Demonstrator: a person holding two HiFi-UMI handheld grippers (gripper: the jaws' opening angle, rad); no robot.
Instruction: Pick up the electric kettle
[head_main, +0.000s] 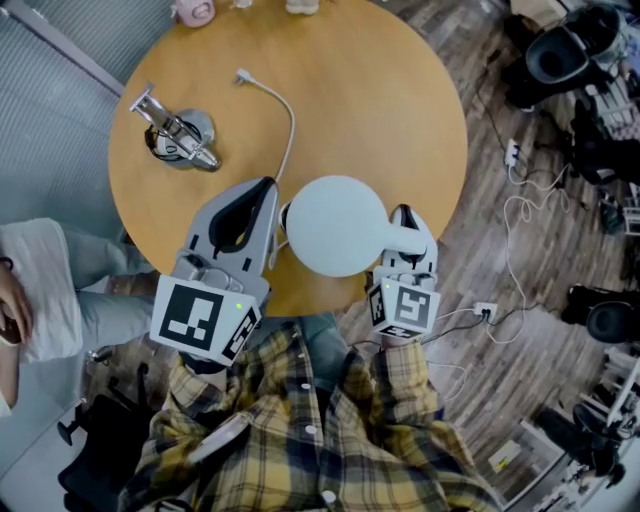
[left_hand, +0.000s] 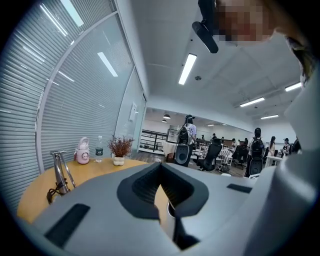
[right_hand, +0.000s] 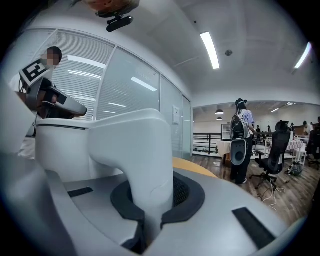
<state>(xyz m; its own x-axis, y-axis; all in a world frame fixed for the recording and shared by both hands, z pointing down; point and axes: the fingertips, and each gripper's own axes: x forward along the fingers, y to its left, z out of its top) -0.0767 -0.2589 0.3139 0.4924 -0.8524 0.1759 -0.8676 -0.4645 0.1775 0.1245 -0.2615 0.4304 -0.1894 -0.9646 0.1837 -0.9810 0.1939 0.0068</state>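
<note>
The white electric kettle (head_main: 335, 225) shows its round lid from above, over the near edge of the round wooden table (head_main: 380, 90). Its handle (head_main: 405, 240) points right, and my right gripper (head_main: 404, 215) is shut on it. In the right gripper view the handle (right_hand: 135, 155) fills the dark hollow between the pads, with the kettle's body (right_hand: 62, 147) to the left. My left gripper (head_main: 268, 190) hangs just left of the kettle, shut and empty, with only the table visible through its hollow (left_hand: 161, 187). Whether the kettle rests on the table I cannot tell.
A white cable (head_main: 285, 115) with a plug runs from the kettle towards the table's middle. A metal tool on a round grey disc (head_main: 180, 138) lies far left. A pink jar (left_hand: 82, 152), a bottle (left_hand: 99, 148) and a potted plant (left_hand: 119, 150) stand at the far edge. A person (head_main: 40, 290) sits left.
</note>
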